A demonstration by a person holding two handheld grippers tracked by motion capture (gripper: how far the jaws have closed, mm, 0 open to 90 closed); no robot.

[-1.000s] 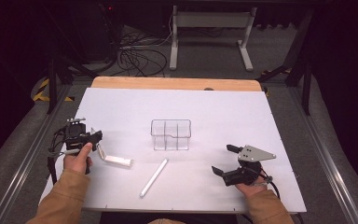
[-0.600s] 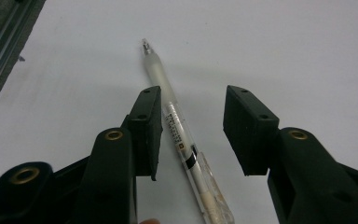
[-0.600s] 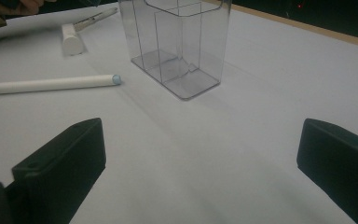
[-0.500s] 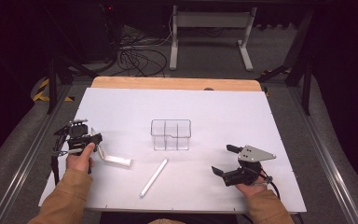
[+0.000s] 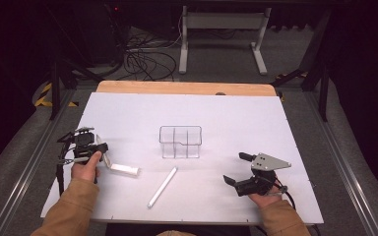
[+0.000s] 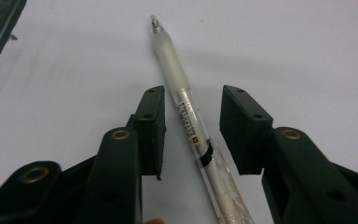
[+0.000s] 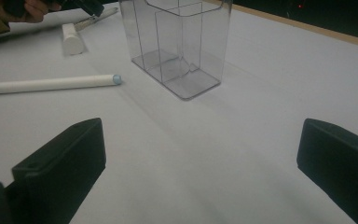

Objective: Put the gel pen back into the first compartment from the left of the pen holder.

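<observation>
i have the left gripper [image 5: 101, 152] down at the left edge of the counter [image 5: 236, 113], and what matters is that the clear pen [image 6: 186, 116] lies straight between its jaws, its long axis running along them rather than across. in the left gripper view the frosted tip end points away from me past the jaw tips, and the barrel runs back toward the gripper body. the jaws have just been closing around the pen, but i see a gap on both sides, narrow on the left, wider on the right, so they hold nothing yet. the left hand is clearly the nearer one; the right gripper [image 5: 238, 169] sits well apart near the right front corner, jaws spread wide and empty. just beside the pen lies a short white block [image 5: 124, 169], close enough to get nudged, i judge. a white marker [image 5: 162, 187] lies on a slant toward the front edge, and the clear divided holder [image 5: 180, 141] stands upright mid-counter. nothing stands between the jaws and the pen.
</observation>
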